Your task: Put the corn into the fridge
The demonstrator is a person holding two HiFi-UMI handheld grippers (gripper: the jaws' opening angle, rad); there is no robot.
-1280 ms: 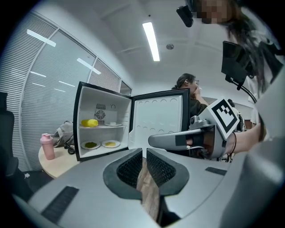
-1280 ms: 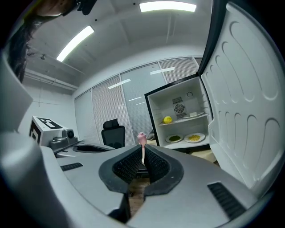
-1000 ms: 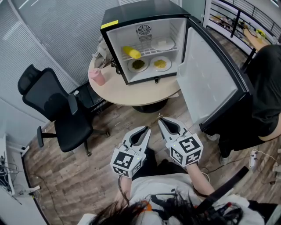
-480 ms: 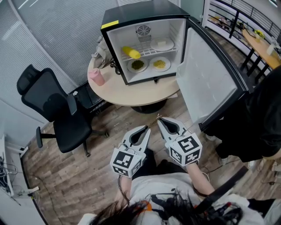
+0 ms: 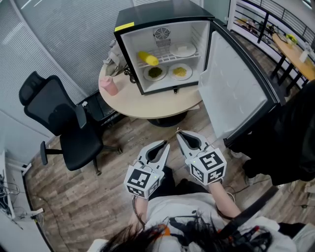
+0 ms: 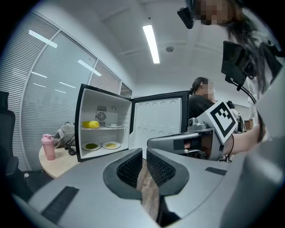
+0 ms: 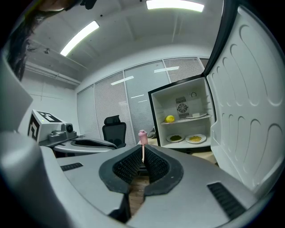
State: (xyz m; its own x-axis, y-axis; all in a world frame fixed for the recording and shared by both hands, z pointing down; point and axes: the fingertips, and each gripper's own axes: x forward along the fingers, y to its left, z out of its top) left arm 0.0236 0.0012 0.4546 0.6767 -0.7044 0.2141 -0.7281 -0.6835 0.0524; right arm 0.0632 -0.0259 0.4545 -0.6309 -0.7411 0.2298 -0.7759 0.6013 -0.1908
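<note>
The corn (image 5: 147, 58) lies on the upper shelf of the far fridge (image 5: 162, 15), so placing looks done; its door (image 5: 231, 93) stands open. My left gripper (image 5: 164, 144) and right gripper (image 5: 179, 133) hover near me, both closed and empty.

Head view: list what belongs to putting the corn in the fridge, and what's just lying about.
Job: corn, already inside; fridge, door open.

Lying about: pink bottle, chair, bag, table, green dish, yellow dish.
</note>
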